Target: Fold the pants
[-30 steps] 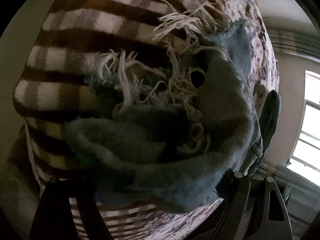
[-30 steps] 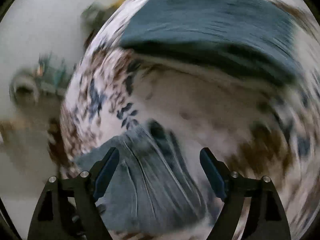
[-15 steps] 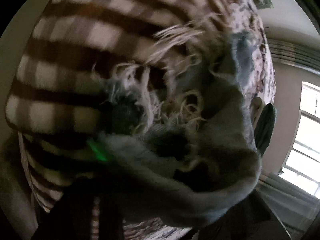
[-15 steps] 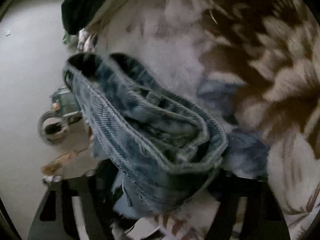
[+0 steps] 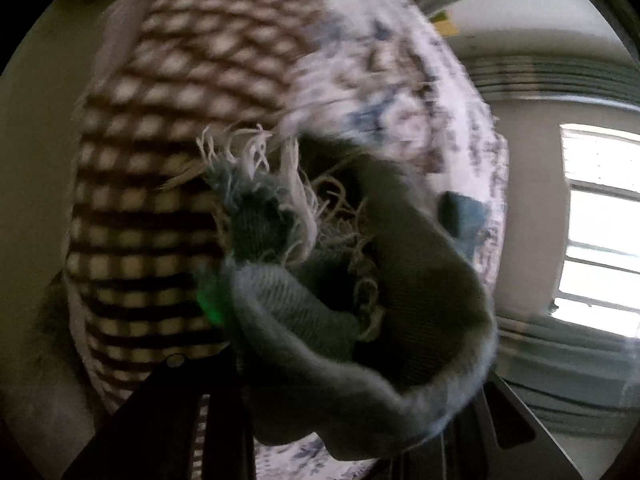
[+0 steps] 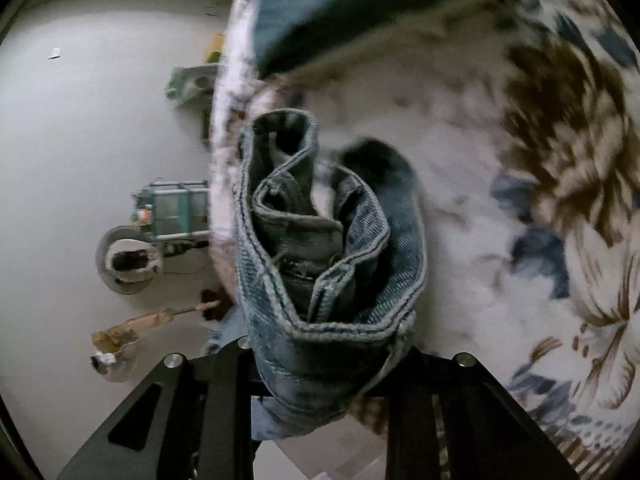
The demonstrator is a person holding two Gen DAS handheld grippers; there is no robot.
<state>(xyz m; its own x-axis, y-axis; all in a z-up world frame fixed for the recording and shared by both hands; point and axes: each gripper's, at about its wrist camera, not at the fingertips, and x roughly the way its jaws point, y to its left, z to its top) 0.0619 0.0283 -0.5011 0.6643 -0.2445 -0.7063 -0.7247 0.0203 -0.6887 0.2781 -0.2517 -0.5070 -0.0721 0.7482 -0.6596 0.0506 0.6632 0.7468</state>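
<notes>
Denim pants [image 6: 320, 280] bunched — clamped in both hand-held grippers.

Two fisheye views, each looking forward from a hand-held gripper along its fingers. The left wrist view sits very close behind bunched denim pants [image 5: 400, 320], facing across a bed [image 5: 400, 92] toward a checked blanket [image 5: 160, 160], with a bright window [image 5: 596, 232] at the right edge. The right wrist view is equally close behind a stitched denim fold [image 6: 328, 280], facing over the floral bed cover [image 6: 520, 200], with floor [image 6: 80, 140] at its left. Both views share the pants and the bed.
</notes>
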